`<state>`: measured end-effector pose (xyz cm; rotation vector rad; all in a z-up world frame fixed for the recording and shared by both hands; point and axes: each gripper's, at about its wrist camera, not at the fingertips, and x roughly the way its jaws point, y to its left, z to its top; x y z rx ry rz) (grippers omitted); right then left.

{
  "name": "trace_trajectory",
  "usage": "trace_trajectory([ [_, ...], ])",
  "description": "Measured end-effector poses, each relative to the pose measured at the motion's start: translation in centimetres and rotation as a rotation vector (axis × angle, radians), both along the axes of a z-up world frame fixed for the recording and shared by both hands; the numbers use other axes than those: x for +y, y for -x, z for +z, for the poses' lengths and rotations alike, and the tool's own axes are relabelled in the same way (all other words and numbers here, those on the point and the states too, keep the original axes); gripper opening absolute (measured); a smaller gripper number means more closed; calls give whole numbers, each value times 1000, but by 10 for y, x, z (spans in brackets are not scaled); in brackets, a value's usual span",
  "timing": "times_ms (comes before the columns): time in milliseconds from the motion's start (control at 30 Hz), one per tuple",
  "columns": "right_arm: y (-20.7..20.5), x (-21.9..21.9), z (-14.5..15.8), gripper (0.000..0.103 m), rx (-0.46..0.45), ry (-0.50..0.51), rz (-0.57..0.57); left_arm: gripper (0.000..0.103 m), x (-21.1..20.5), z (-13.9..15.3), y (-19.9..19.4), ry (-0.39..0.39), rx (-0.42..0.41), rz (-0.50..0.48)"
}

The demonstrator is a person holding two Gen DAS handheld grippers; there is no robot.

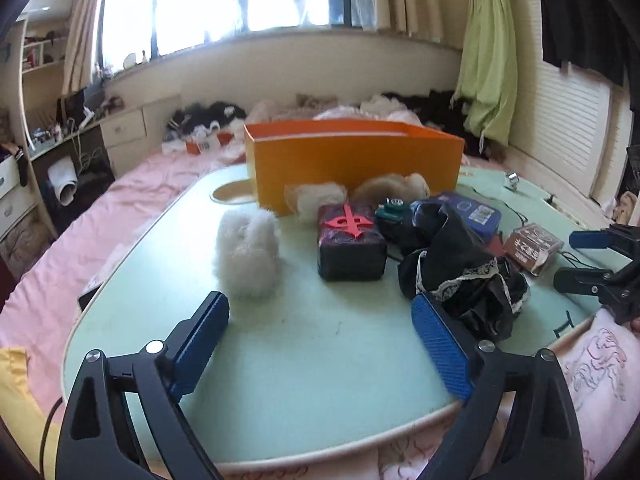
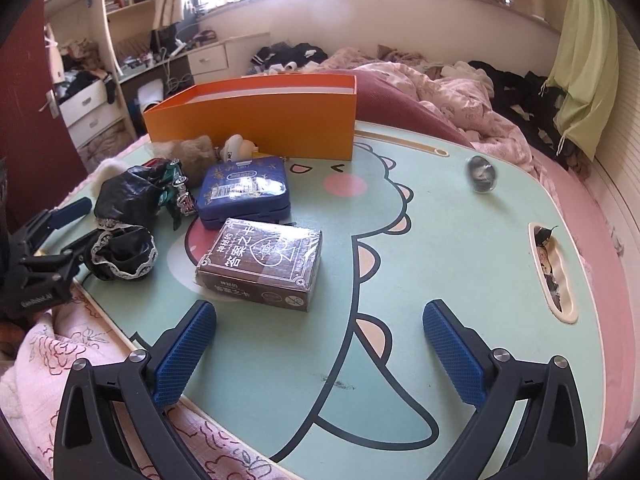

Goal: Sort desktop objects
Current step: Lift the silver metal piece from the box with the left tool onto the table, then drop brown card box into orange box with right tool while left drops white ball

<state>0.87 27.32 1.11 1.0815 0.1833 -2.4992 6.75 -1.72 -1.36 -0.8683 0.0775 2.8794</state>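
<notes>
Looking along the left gripper (image 1: 320, 316), its fingers (image 1: 200, 344) stand wide apart over a pale green counter (image 1: 312, 344) set on a pink bed (image 1: 52, 280); windows, curtains and a cluttered desk fill the room behind; an orange box (image 1: 352, 164) stands at the far side, with a white fluff ball (image 1: 248, 256), a dark block with a red sign (image 1: 350, 248), black lace cloth (image 1: 464, 280), a blue case (image 1: 464, 212) and a brown card box (image 1: 532, 246) in front of it.

From the right gripper (image 2: 320, 340), fingers (image 2: 184, 360) likewise apart and empty, the counter (image 2: 440, 240) shows a cartoon dinosaur print; the card box (image 2: 262, 264) lies nearest, the blue case (image 2: 244, 192) just behind it, the cloth (image 2: 124, 220) to the left beside a toy car (image 2: 178, 188); only this view shows a small round thing (image 2: 482, 174) well apart at the right and a handle slot (image 2: 554, 272).
</notes>
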Motion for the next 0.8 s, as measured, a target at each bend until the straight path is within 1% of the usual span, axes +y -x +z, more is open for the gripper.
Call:
trace_trajectory([
  [133,0,0,0,103,0,1,1,93,0,-2,2,-3,24,4],
  [800,-1,1,1,103,2,2,-4,94,0,-2,2,-1,27,7],
])
